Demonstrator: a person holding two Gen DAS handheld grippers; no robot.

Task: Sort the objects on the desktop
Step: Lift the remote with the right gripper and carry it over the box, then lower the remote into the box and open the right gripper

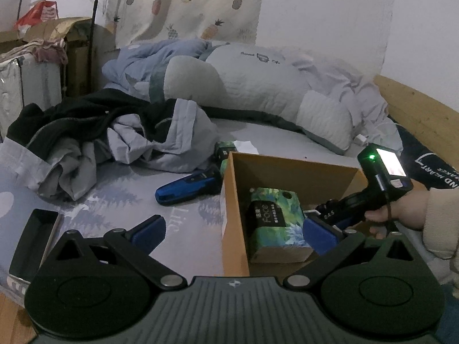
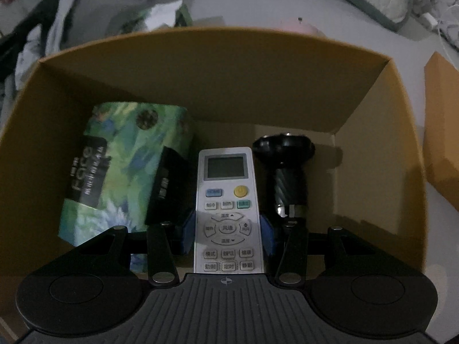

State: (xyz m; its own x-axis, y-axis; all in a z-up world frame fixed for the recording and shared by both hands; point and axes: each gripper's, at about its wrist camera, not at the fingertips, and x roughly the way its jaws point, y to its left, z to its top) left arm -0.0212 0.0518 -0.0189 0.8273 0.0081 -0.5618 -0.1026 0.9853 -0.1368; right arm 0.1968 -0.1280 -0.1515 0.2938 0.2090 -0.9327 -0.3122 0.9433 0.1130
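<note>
The right tool [image 2: 228,236] is closed on a white air-conditioner remote control with a grey screen and a yellow button [image 2: 226,200], its blue pads pressing the remote's two long sides, and it holds the remote inside the open brown cardboard box [image 2: 218,68], which sits on the bed [image 1: 120,200]. Just left of the remote in the box lies a green floral-printed tissue pack with a black label [image 2: 120,172]; just right of it lies a black ribbed object with a flared end [image 2: 287,172], whose nature is hard to tell. The left tool [image 1: 229,235] hangs with its jaws spread wide and nothing between them, its left blue pad over the patterned bed sheet and its right one over the box's near corner. On the sheet, left of the box, rests a blue and black electric shaver [image 1: 189,187], and a second green tissue pack [image 1: 222,153] shows behind the box's far left corner. A black rectangular tray [image 1: 34,240] lies at the bed's near left edge, well apart from the box. Crumpled grey and black clothes [image 1: 94,132] are heaped farther back.
</note>
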